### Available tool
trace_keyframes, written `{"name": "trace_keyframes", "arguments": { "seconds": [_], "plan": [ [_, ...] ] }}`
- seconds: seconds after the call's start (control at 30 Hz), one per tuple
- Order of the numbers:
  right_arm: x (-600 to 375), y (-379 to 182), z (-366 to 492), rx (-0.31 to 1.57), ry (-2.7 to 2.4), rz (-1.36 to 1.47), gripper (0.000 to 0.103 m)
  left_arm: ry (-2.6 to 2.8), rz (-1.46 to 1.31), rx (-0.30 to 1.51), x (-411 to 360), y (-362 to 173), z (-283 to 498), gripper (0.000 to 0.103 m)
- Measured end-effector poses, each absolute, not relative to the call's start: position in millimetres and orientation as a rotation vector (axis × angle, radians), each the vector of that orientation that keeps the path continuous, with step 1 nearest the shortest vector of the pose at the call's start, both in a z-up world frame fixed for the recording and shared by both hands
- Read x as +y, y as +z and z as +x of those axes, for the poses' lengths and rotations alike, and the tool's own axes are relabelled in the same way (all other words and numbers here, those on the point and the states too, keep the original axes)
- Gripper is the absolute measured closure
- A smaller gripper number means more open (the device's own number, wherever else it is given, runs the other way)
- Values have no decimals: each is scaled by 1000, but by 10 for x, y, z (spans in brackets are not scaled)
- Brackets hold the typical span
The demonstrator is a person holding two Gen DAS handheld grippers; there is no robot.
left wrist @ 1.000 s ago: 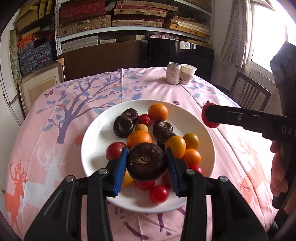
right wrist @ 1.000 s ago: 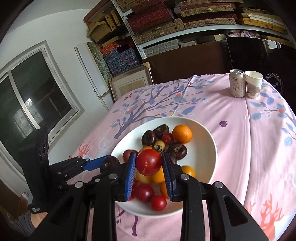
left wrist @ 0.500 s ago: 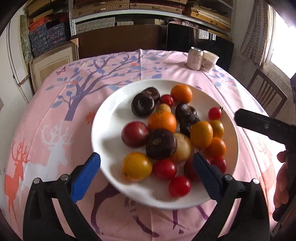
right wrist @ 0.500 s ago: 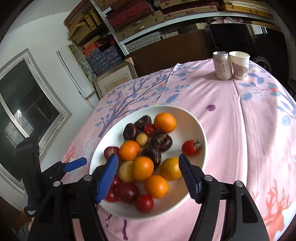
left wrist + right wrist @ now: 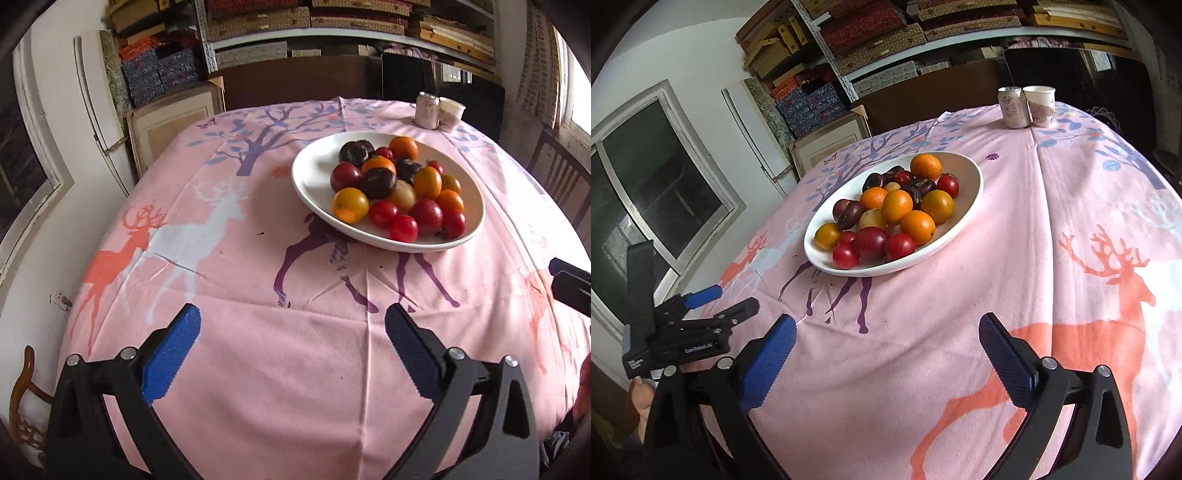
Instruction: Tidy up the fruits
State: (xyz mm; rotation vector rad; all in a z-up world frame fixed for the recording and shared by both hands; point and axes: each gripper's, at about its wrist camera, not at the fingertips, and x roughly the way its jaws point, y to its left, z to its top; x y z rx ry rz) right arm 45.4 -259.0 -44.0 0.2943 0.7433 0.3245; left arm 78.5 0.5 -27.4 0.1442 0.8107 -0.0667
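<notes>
Left wrist view: the left gripper (image 5: 291,332) hangs spread wide and empty above the pink tablecloth (image 5: 258,362). At one o'clock from it the white plate (image 5: 314,184) carries the fruits (image 5: 399,192) heaped together. Right wrist view: the right gripper (image 5: 886,339) is likewise released, the plate at eleven o'clock, a can (image 5: 1010,107) beyond.

Oranges, red tomatoes and dark purple fruits (image 5: 397,187) are heaped together in a white plate (image 5: 314,184) on the far-right tablecloth.
</notes>
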Motion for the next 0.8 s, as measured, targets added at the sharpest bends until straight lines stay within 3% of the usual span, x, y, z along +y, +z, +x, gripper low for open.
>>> {"name": "trace_keyframes", "arguments": {
  "seconds": [0.33,0.8],
  "plan": [
    [-2338,-200,-344,636,304,166,3,-95,93,706,164,67,-145,5],
    [-2338,569,-1619,468,236,107,3,-75,100,514,235,664,-1422,5]
  ]
}}
